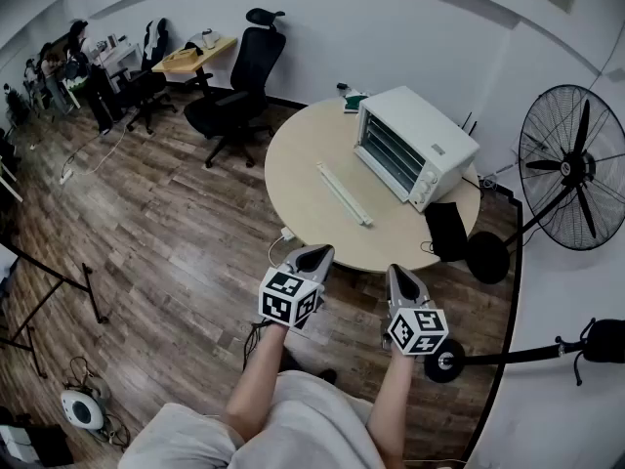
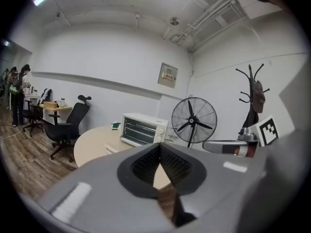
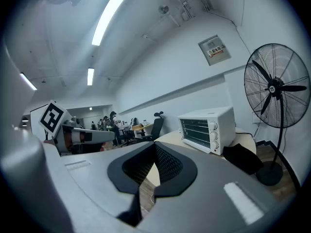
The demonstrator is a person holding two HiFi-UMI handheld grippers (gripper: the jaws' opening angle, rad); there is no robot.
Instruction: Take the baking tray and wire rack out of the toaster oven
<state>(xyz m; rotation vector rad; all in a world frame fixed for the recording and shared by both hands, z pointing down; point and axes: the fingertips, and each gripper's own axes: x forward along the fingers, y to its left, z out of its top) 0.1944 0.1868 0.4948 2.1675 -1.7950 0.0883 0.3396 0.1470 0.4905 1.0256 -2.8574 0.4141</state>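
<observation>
1. Approach step, nothing begun yet. The toaster oven [image 1: 415, 145] stands with its door shut on the round counter [image 1: 293, 154], at about 1 o'clock from both grippers and well apart from them. The tray and rack are presumably inside.
2. The left gripper [image 1: 314, 253] and right gripper [image 1: 402, 277] both have their fingers closed together, empty.
3. The next move likely calls for stepping closer and opening the fingers for the door.
4. The right gripper view shows horizontal bars behind the oven glass. Only the head view shows the white strip [image 1: 343, 193] on the counter.

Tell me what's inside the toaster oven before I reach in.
The toaster oven has its door shut. Through its glass, horizontal bars show at several levels, rack or heating rods, I cannot tell which. Whether a baking tray sits inside is hidden behind the dark glass.
</observation>
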